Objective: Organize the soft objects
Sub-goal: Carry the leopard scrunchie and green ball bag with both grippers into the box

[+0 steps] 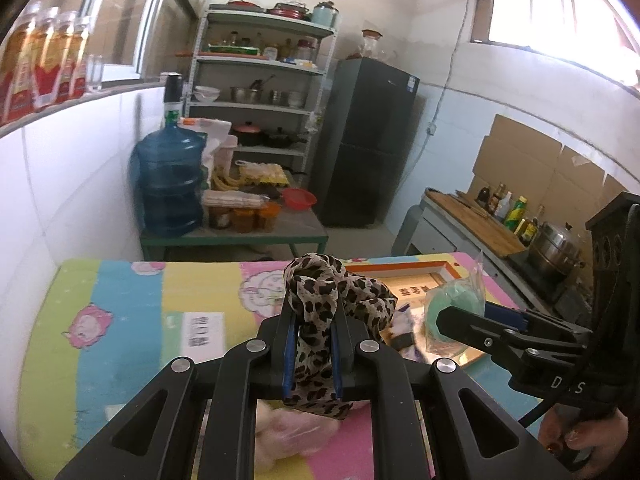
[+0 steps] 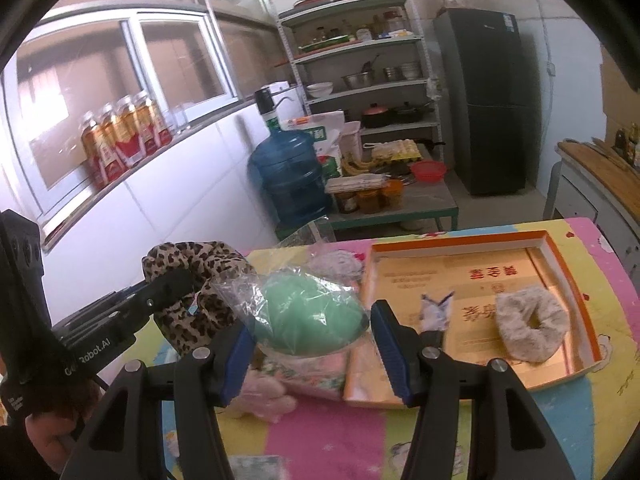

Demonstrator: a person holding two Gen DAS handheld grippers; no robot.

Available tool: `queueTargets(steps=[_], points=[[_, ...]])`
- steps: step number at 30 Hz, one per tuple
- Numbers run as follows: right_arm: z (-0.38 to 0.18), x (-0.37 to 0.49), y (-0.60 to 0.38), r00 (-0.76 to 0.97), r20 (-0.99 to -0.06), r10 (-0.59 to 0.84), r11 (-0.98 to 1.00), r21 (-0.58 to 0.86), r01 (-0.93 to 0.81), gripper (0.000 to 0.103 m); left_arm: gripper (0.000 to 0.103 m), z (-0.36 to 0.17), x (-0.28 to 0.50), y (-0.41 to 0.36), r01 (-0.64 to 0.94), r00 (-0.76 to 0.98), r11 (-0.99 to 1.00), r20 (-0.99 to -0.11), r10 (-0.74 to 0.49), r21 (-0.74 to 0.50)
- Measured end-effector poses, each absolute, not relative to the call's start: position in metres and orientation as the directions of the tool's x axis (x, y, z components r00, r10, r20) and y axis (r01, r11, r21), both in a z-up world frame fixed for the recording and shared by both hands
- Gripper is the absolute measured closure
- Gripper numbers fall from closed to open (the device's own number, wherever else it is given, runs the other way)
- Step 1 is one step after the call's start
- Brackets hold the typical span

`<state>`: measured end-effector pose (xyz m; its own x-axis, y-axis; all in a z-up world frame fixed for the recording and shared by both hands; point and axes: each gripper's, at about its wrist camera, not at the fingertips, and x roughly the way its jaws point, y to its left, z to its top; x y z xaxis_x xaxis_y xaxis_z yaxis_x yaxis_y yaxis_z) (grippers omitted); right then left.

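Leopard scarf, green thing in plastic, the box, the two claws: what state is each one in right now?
Leopard scarf: clamped in the left gripper, lifted off the table.
Left gripper: shut on the scarf.
Right gripper: open, fingers either side of the green bagged item.
Green bagged item: wrapped in clear plastic, lying beside the box.
Orange box: open, lidless.
Fluffy scrunchie: lying inside the box.

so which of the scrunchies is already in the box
The fluffy grey scrunchie lies inside the orange-rimmed box. The leopard-print scrunchie is clamped in the left tool, above the mat.
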<state>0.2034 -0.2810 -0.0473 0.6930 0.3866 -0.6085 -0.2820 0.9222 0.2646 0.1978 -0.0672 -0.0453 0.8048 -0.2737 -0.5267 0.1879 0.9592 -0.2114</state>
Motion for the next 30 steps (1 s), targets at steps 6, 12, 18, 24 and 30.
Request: queueTargets(steps=[6,12,18,24,30], points=[[-0.055,0.221,-0.322,0.7,-0.614,0.364,0.93,0.279,-0.239,0.046,0.09,-0.051,0.22,-0.104,0.207,0.783,0.953,-0.546,-0.296,-0.22],[-0.064,0.233,-0.354,0.705,-0.623,0.338,0.938,0.281,-0.201,0.046,0.09,-0.061,0.239,-0.141,0.23,0.76,0.949,-0.569,-0.314,-0.216],[-0.077,0.241,-0.385,0.703,-0.638,0.316,0.944,0.283,-0.167,0.046,0.09,-0.074,0.255,-0.171,0.241,0.738,0.945,-0.592,-0.325,-0.219],[-0.089,0.248,-0.41,0.7,-0.648,0.3,0.947,0.293,-0.134,0.046,0.09,-0.087,0.269,-0.2,0.254,0.717,0.942,-0.611,-0.335,-0.217],[-0.098,0.25,-0.435,0.704,-0.659,0.267,0.953,0.288,-0.092,0.046,0.09,-0.095,0.276,-0.226,0.281,0.698,0.933,-0.619,-0.36,-0.227]])
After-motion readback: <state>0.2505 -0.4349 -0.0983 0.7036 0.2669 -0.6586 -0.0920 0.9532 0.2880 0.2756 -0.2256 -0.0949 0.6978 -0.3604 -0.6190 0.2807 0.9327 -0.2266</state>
